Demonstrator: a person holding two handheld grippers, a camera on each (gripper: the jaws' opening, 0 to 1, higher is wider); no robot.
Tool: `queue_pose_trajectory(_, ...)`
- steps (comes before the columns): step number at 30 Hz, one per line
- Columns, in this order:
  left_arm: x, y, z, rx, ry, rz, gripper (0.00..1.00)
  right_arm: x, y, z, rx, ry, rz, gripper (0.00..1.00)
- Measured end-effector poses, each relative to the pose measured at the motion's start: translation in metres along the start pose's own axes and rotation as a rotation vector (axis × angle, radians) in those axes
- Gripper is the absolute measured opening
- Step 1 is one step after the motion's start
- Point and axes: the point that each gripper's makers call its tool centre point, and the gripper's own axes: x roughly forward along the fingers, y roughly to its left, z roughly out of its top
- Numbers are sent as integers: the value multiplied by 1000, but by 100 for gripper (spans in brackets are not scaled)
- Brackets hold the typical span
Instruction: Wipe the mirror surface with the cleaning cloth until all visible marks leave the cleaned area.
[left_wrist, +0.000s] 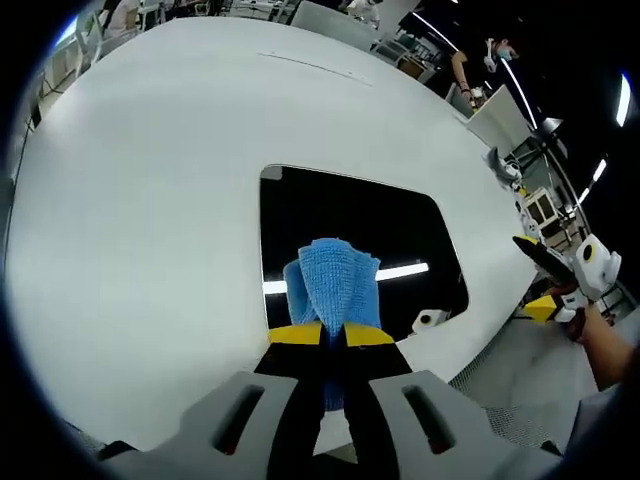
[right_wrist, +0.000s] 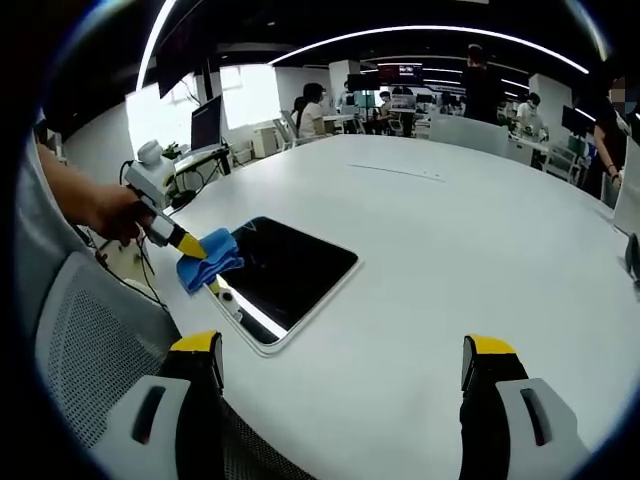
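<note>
Your left hand-held gripper (left_wrist: 330, 335) is clamped on the cleaning cloth (left_wrist: 333, 290); the yellow-tipped jaws pinch its lower edge and the blue cloth bunches up ahead of them, over the near edge of the mirror (left_wrist: 400, 235). In the right gripper view you can see that same left hand-held gripper (right_wrist: 192, 246) coming in from the left in your hand (right_wrist: 112, 212), with the cloth (right_wrist: 210, 260) at the mirror's (right_wrist: 290, 275) near-left corner, touching it or just above, can't tell which.

Your right hand-held gripper (right_wrist: 340, 365) is spread wide, jaws well apart, nothing between them, held over bare counter (right_wrist: 450, 250) well away from the mirror. In the left gripper view it (left_wrist: 560, 270) sits off the counter's right edge.

Count: one cloth, one mirror, two hand-held grippers.

The mirror is a dark rounded rectangle with a thin pale frame, lying flat on the counter and reflecting a bright ceiling light strip. Marks on the glass are too small to tell.

The counter (left_wrist: 150, 200) is large, white and rounded. A grey mesh chair back (right_wrist: 90, 340) is at its near edge.

The room is an open office: desks, monitors (right_wrist: 205, 122), curved ceiling light strips, several people standing at the back.
</note>
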Motion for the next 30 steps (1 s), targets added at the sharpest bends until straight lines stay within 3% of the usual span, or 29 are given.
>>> queue_pose_trajectory(14,-10,21,2,-17,-5,23,3,2,1,-3,-8,13,6,98)
queue_pose_trajectory(30,-7,20,6,-25,2,27,3,2,0,-4,-6,14,3,98)
